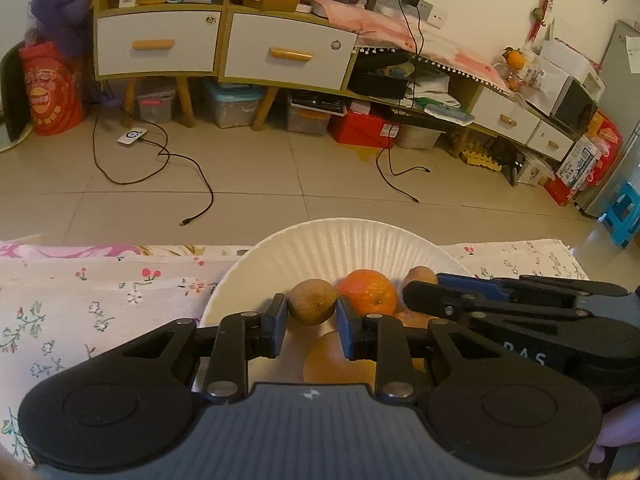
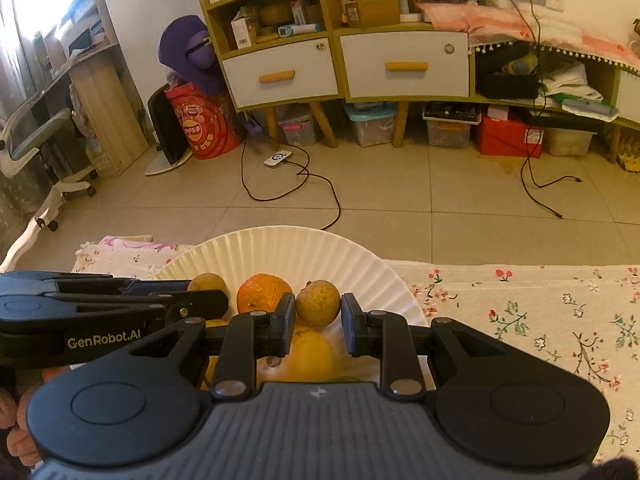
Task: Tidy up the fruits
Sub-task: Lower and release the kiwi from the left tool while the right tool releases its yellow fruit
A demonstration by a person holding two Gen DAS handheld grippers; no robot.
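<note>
jaws pinch fruit, office chair (image 2: 36, 152) right-view only

Fruit-crowded paper plate (image 1: 320, 240), both tongs side by side, floral cloth (image 2: 540, 320) open

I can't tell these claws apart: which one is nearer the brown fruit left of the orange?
Left. The left gripper is shut on the brown fruit; the right gripper is on the far side of the orange, shut on a pear.
</note>
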